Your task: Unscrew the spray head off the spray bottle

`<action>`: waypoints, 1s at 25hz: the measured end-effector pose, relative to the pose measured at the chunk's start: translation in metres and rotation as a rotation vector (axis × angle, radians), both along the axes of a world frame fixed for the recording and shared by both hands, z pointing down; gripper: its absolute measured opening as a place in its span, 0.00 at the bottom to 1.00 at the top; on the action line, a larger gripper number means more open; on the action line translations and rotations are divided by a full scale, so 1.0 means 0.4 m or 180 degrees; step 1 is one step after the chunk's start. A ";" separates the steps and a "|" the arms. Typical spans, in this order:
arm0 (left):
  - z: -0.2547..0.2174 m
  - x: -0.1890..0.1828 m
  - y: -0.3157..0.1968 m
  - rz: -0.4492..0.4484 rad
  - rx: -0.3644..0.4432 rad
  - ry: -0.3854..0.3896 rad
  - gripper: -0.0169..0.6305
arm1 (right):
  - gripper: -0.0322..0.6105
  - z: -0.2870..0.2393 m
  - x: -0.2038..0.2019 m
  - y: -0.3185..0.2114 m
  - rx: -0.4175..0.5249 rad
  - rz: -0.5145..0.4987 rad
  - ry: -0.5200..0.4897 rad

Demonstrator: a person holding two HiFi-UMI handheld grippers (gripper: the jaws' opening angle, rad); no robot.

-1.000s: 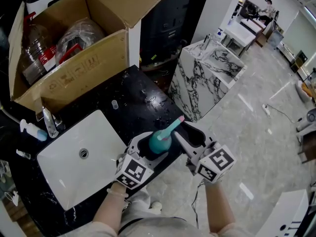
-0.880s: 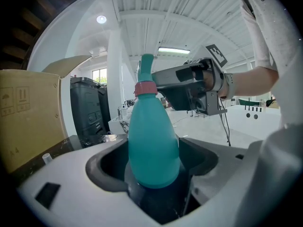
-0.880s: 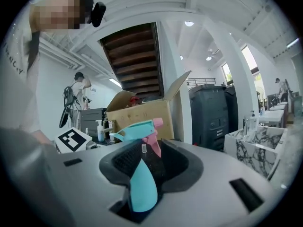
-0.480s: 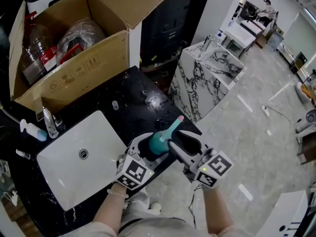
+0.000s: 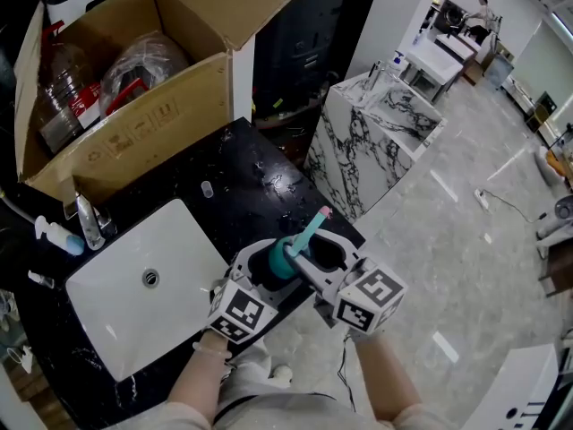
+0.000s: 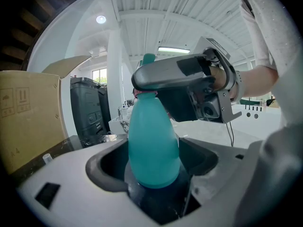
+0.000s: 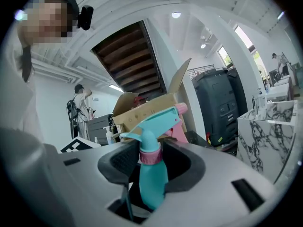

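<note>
Right gripper brought in, jaws just easing apart astride pink collar of upright teal plastic spray bottle clamped by left gripper.

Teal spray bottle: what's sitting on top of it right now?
A teal trigger spray head with a pink nozzle tip, joined by a pink collar. The neck thread of the teal plastic spray bottle is covered by that collar.

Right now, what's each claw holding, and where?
The left claw holds the spray bottle by its lower body; the right claw has just been opening around the pink collar, grip unclear.
</note>
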State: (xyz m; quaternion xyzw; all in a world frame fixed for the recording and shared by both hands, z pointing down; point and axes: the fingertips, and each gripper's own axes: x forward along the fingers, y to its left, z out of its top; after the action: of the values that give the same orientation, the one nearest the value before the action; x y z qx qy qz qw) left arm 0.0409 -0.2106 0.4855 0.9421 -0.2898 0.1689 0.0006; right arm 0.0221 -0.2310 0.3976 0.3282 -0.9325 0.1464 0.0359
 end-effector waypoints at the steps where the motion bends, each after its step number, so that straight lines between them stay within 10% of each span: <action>1: 0.003 0.000 0.001 0.0002 -0.0002 0.0004 0.55 | 0.30 0.000 0.000 -0.001 0.0012 0.0015 0.0010; 25: 0.005 0.003 -0.001 0.0006 0.0012 -0.0017 0.55 | 0.28 -0.091 0.025 -0.012 0.0389 0.0096 -0.0398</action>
State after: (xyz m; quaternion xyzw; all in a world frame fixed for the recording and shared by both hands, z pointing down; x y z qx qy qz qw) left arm 0.0421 -0.2112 0.4876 0.9419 -0.2893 0.1708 -0.0021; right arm 0.0323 -0.2357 0.3613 0.3341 -0.9350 0.1100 -0.0447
